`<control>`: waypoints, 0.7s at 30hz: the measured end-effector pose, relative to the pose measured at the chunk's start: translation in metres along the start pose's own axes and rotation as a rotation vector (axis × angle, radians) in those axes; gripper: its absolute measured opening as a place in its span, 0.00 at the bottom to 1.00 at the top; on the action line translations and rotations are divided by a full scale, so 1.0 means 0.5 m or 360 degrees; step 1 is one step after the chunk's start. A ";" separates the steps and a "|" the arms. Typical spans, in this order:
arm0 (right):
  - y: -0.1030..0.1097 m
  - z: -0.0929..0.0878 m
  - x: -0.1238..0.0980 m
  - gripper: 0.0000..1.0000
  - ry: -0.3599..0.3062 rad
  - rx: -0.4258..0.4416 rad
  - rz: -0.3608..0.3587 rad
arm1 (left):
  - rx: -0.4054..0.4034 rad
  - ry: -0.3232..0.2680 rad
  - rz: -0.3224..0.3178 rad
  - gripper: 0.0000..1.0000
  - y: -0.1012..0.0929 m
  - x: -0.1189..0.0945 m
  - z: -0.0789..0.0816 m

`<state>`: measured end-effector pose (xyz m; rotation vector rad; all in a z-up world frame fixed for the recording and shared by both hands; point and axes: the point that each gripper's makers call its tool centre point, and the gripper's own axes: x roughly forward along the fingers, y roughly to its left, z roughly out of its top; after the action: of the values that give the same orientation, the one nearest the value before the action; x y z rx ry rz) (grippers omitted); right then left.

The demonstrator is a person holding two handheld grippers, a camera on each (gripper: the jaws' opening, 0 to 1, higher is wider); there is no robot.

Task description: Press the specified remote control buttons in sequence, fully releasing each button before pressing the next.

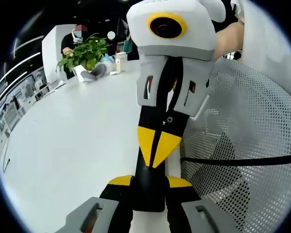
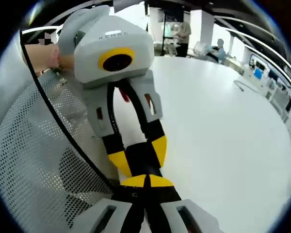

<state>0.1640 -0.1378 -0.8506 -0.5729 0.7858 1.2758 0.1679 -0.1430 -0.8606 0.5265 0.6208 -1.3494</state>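
Remote (image 1: 148,194): slim black slab, clamped by long sides between jaws of left gripper (image 1: 150,181), above near part of white table (image 1: 63,145). Right gripper (image 2: 145,181): jaws closed together, empty, tips on remote face. Likely light, rigid, smooth plastic, could slip; hold sides firmly, press gently.

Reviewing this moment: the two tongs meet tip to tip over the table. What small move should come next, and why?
Probably lift the right tongs straight back off the black remote. Their tips are closed together and rest against what looks like the remote, which the left tongs clamp from both sides above the white table. The task wants each button fully released before the next press. Which button is under the tips cannot be told.
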 end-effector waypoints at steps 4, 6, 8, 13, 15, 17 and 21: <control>0.004 -0.001 -0.002 0.00 -0.0002 -0.0009 0.0021 | 0.0000 0.0001 0.0002 0.24 0.000 0.000 0.000; 0.006 -0.004 -0.004 0.02 0.0007 -0.0022 0.0024 | -0.0001 -0.0002 0.0001 0.24 0.000 0.000 0.000; 0.009 -0.009 -0.008 0.05 0.0014 -0.0055 0.0022 | -0.0003 -0.0001 0.0002 0.24 0.000 0.000 0.000; -0.007 -0.028 -0.018 0.13 0.0063 -0.0084 -0.0037 | -0.0006 0.0002 0.0003 0.24 0.000 0.000 0.000; -0.013 -0.033 -0.022 0.14 0.0064 -0.0073 -0.0041 | -0.0005 0.0004 0.0003 0.24 0.000 0.000 0.000; -0.017 -0.039 -0.025 0.17 0.0061 -0.0043 -0.0035 | -0.0006 0.0002 0.0003 0.24 0.000 0.000 0.000; -0.021 -0.048 -0.031 0.21 0.0065 -0.0043 -0.0034 | -0.0005 0.0001 0.0003 0.24 0.000 -0.001 0.000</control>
<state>0.1680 -0.1680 -0.8537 -0.6290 0.7952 1.2598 0.1677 -0.1426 -0.8604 0.5248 0.6230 -1.3463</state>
